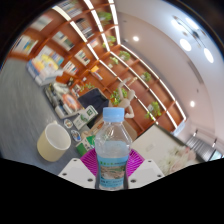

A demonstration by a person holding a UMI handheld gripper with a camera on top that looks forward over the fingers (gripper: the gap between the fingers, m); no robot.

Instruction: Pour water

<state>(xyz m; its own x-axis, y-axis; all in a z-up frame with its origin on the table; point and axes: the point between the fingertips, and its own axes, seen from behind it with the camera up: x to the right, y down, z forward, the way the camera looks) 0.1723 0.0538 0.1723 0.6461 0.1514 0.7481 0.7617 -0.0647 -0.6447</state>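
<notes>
Water bottle [113, 152] sits right between the fingers [82, 163], dead centre, upright w/ its white cap on top and a blue-green label low on the body. Clear plastic, looks filled w/ water most of the way up. Pink pads [88, 157] show on both sides of it, hugging the lower body — fingers clenched on the bottle, no gap visible either side. The gripper [113, 170] itself is tilted hard, so the whole room leans: ceiling lights [185, 44] run off to one side, wooden shelving [75, 40] w/ stuff on it fills the far wall beyond the bottle.

Paper cup [54, 142] is left of the bottle, near it but apart, cream-coloured, open mouth facing up, standing on the grey tabletop [25, 100]. Can't tell what's inside. A few small boxes/cartons [78, 122] sit just behind the cup, between it and the bottle's shoulder. Green plants [122, 95] further back, behind the bottle cap. Bottle's base is hidden by the fingers, so can't tell if it's lifted or resting on anything.
</notes>
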